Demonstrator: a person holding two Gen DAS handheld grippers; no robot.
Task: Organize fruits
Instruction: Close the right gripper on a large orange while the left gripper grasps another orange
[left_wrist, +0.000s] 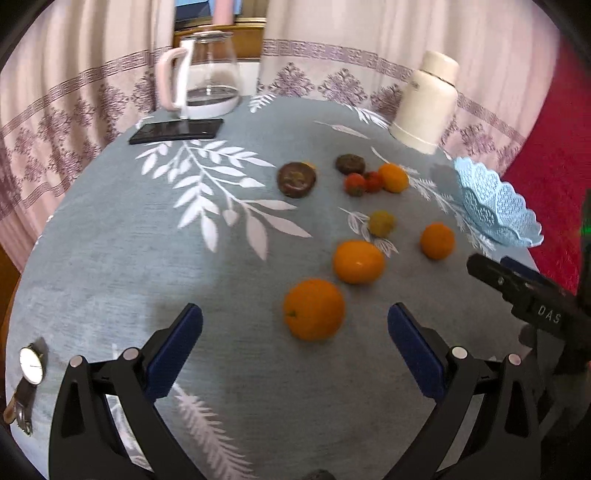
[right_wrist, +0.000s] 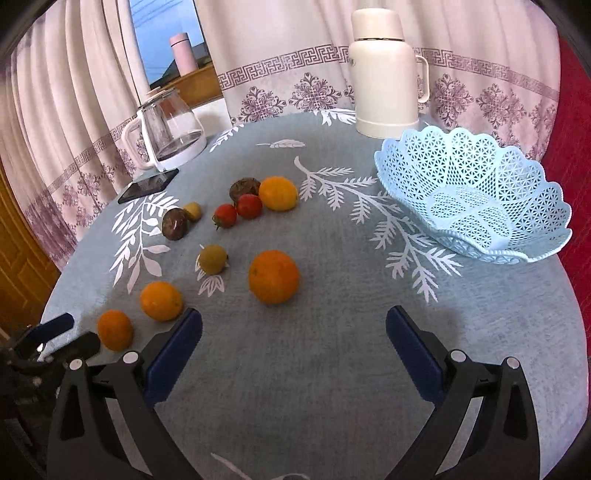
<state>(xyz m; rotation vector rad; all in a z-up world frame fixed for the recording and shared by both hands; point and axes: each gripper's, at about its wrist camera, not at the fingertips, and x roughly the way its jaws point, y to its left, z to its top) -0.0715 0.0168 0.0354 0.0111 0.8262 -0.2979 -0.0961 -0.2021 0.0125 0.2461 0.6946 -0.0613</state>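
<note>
My left gripper (left_wrist: 295, 310) is open, and an orange (left_wrist: 314, 308) lies on the tablecloth between its fingertips, touching neither. Beyond it lie two more oranges (left_wrist: 358, 260) (left_wrist: 437, 240), a small greenish fruit (left_wrist: 381, 223), two red tomatoes (left_wrist: 364, 182), a yellow-orange fruit (left_wrist: 394, 177) and two dark brown fruits (left_wrist: 295, 179) (left_wrist: 350, 163). My right gripper (right_wrist: 293, 314) is open and holds nothing, with an orange (right_wrist: 273, 277) just ahead of its tips. The light blue lattice basket (right_wrist: 476, 199) stands empty at the right. In the right wrist view the left gripper (right_wrist: 79, 330) shows at the lower left beside an orange (right_wrist: 114, 328).
A glass kettle (right_wrist: 166, 136) and a black phone (right_wrist: 147, 186) sit at the far left of the round table. A white thermos (right_wrist: 384, 74) stands behind the basket. A wristwatch (left_wrist: 27, 376) lies near the table's left edge. Curtains hang behind, with a red surface (left_wrist: 554, 147) at the right.
</note>
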